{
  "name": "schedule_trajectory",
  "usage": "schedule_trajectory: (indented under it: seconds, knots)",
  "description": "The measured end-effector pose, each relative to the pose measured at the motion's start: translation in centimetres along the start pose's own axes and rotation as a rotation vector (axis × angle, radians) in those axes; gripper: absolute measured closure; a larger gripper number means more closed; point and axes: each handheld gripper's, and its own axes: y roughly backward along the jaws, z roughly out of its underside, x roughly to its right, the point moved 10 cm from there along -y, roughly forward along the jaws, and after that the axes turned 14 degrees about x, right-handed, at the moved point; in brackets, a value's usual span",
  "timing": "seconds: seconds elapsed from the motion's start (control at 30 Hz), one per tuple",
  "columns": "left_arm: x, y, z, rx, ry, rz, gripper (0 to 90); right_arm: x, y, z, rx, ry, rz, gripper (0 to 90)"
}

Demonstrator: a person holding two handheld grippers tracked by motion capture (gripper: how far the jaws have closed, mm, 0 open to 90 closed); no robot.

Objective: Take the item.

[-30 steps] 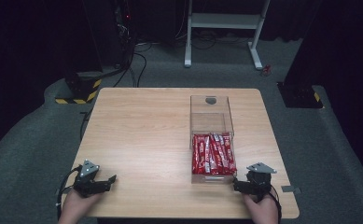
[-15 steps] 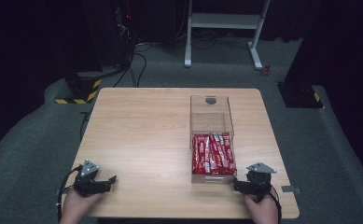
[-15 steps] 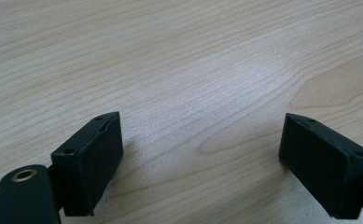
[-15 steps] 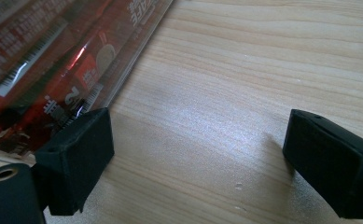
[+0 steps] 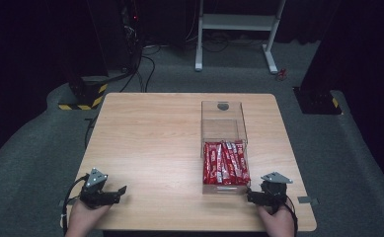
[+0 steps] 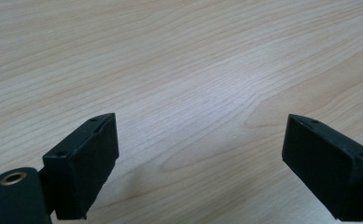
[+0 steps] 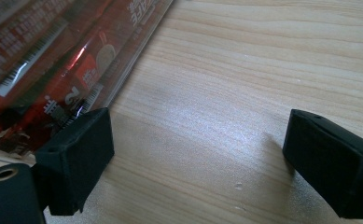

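Left gripper: held in the person's left hand at the near left corner of the wooden table, resting low over the bare wood. Jaws spread wide apart, nothing between them; the left gripper view shows plain wood grain in the gap.

Clear plastic box: rectangular, open-topped, standing well to the right of the left gripper and just ahead and left of the right gripper. The far half holds nothing but a dark round mark on its wall; the near half holds the packets.

Red snack packets: several long packets lying side by side, lengthwise in the near half of the box. In the right gripper view they lie behind the clear wall, just beyond its left jaw.

Right gripper: held in the person's right hand at the near right corner, beside the box's near corner. Jaws wide apart and empty, bare wood between them.
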Motion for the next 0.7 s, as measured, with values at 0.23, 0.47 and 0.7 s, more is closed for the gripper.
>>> schedule_trajectory:
  seconds: [0.23, 0.47, 0.7]
  knots:
    - [1.1, -0.1, -0.5, 0.017, -0.019, 0.023, 10.9, 0.0, 0.0, 0.0, 0.000, 0.000, 0.000, 8.4]
    - [2.2, -0.2, -0.9, 0.031, -0.033, 0.049, 11.7, 0.0, 0.0, 0.0, 0.000, 0.000, 0.000, 8.5]
    - [3.3, -0.3, -1.4, 0.052, -0.033, 0.081, 12.7, 0.0, 0.0, 0.0, 0.001, 0.000, -0.001, 8.6]
